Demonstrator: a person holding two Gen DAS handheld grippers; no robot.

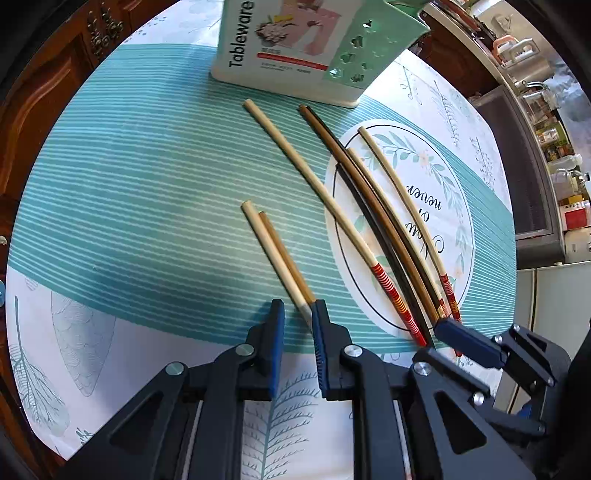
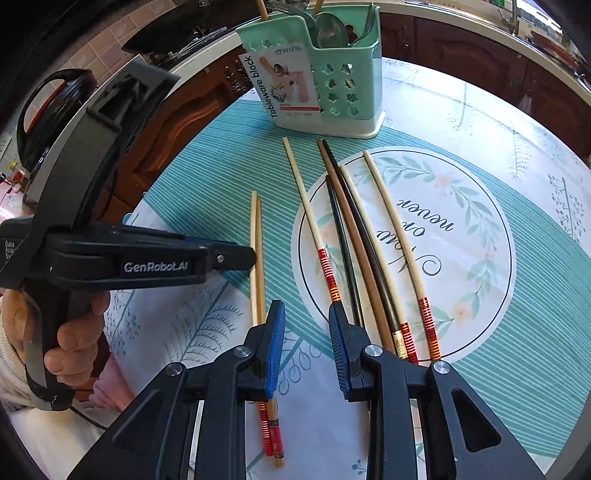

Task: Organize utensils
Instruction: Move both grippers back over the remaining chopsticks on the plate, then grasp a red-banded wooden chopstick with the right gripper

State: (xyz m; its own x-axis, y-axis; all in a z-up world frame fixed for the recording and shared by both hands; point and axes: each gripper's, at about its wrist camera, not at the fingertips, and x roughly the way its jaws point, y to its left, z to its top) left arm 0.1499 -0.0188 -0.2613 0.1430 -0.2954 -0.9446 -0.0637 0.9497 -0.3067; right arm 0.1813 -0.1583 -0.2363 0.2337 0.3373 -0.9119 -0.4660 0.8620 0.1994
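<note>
Showing spoons [image 2: 330, 31] inside holder [image 2: 332, 92], right view only; left gripper [image 1: 298, 308] narrowly straddles chopstick pair [image 1: 275, 251], unclamped; right gripper [image 2: 306, 310] part-open, empty.

Both wrist cameras looked steeply down, close above the tablecloth [image 1: 147, 206], sharing the chopsticks [image 2: 310, 221] and cutlery caddy [image 2: 332, 88].

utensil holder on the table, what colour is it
Mint green utensil holder on a white base, clearest in the right wrist view.

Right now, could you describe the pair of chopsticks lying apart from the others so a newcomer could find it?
Start at the mint green utensil holder on the tablecloth. Before it lies a fan of chopsticks. The pair of chopsticks lies alone to their left, side by side on the stripes.
</note>
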